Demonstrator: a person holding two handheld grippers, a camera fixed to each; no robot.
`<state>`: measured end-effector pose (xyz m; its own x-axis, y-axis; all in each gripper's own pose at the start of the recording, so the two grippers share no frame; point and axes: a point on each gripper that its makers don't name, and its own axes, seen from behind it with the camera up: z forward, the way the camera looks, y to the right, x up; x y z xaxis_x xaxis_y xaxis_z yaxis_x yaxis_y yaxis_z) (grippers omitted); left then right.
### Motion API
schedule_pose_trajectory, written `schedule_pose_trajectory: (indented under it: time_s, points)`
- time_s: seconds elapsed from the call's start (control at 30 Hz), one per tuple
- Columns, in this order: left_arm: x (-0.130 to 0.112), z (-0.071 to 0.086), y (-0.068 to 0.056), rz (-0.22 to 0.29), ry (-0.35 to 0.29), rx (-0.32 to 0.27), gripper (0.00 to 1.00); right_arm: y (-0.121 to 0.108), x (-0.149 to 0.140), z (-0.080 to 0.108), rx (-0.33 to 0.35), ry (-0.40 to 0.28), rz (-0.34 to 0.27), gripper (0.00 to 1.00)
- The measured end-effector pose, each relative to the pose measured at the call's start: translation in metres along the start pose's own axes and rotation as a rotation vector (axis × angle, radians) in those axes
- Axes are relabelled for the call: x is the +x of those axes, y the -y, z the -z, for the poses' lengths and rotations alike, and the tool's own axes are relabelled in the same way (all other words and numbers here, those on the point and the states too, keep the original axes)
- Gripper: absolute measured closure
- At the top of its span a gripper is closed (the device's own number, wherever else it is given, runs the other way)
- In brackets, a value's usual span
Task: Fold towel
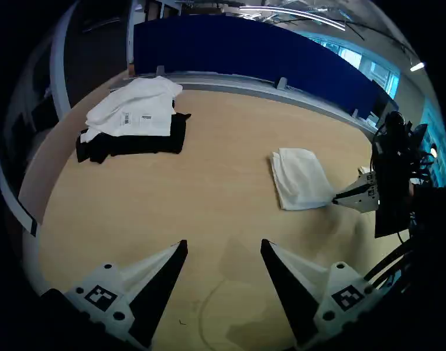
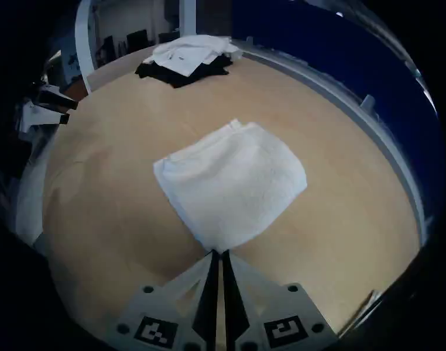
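A white towel (image 1: 298, 177) (image 2: 232, 181) lies folded into a thick rectangle on the light wooden table (image 1: 211, 175) (image 2: 340, 222). My right gripper (image 2: 218, 254) is shut, its tips pinching the towel's nearest corner. In the left gripper view that same right gripper (image 1: 335, 199) reaches in from the right, held by a hand, its tips at the towel's near right corner. My left gripper (image 1: 223, 242) hovers open over bare table, well short of the towel, with nothing between its fingers. In the right gripper view the left gripper (image 2: 68, 112) sits far off at the left edge.
A white garment (image 1: 135, 108) (image 2: 191, 52) lies on black clothing (image 1: 135, 143) (image 2: 182, 75) at the table's far corner. A blue partition (image 1: 252, 52) (image 2: 352, 64) with a grey rail runs along the far edge. Bare wood surrounds the towel.
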<state>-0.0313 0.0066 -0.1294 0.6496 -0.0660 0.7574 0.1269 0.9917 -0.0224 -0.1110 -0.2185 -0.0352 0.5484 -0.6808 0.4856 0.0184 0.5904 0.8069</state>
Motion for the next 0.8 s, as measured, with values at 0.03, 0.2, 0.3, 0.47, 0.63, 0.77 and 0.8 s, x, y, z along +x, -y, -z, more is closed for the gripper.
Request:
schedule_pose_trajectory:
  time_s: [0.03, 0.2, 0.3, 0.47, 0.63, 0.77, 0.8]
  points:
    - [0.000, 0.000, 0.000, 0.000, -0.001, 0.000, 0.07, -0.001, 0.004, 0.002, -0.003, -0.010, 0.002, 0.96]
    - [0.005, 0.002, -0.003, -0.003, -0.009, -0.004, 0.07, -0.008, 0.031, 0.020, -0.024, -0.066, 0.015, 0.96]
    - [0.009, 0.003, -0.005, -0.005, -0.018, -0.008, 0.07, -0.014, 0.049, 0.035, -0.042, -0.100, 0.027, 0.96]
    - [0.019, 0.004, -0.010, -0.008, -0.036, -0.017, 0.07, -0.025, 0.079, 0.064, -0.077, -0.157, 0.046, 0.96]
    - [0.030, 0.005, -0.016, -0.014, -0.057, -0.030, 0.07, -0.034, 0.105, 0.091, -0.097, -0.208, 0.049, 0.96]
    - [0.038, 0.006, -0.021, -0.022, -0.073, -0.038, 0.07, -0.042, 0.121, 0.111, -0.116, -0.241, 0.052, 0.96]
    - [0.039, 0.007, -0.022, -0.024, -0.075, -0.040, 0.07, -0.044, 0.123, 0.115, -0.121, -0.246, 0.053, 0.96]
